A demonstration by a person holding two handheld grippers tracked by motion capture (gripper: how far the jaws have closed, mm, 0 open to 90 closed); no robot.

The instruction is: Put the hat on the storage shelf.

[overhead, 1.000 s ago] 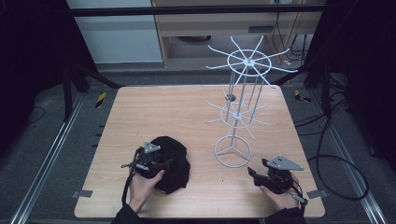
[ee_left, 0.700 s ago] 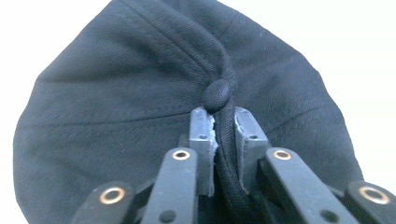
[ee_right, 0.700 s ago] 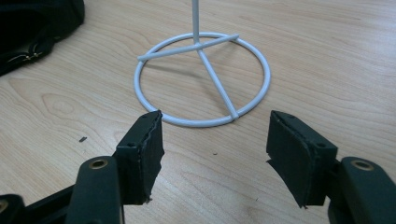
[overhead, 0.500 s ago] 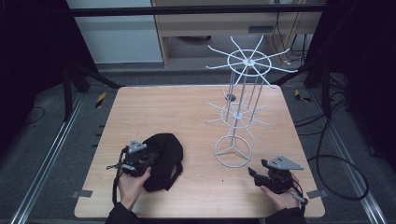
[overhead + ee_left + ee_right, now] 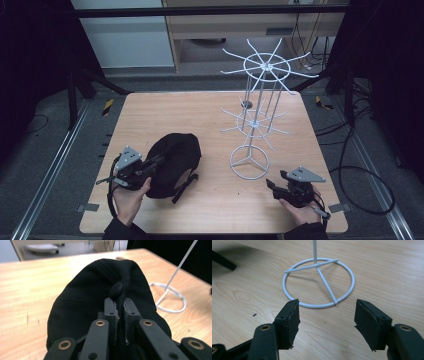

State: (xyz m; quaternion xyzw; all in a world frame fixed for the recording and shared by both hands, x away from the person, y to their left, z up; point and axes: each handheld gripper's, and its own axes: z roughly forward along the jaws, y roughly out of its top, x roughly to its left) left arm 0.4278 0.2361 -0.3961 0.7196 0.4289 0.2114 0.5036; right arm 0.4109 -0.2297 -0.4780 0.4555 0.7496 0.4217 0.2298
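Black cap (image 5: 172,162) lies on table's (image 5: 200,115) near-left part, long axis running from near-left to far-right. Left gripper (image 5: 159,161) angles low w/ jaws pinched tight on crown fabric by the button (image 5: 116,289). Right gripper (image 5: 270,184) rests near-right, jaws apart, aimed at wire stand's (image 5: 252,120) base ring

Cut off by the left gripper view's bottom edge: near part of the black fabric cap (image 5: 100,290), a pinched fold hidden between the left gripper (image 5: 119,312) jaws.
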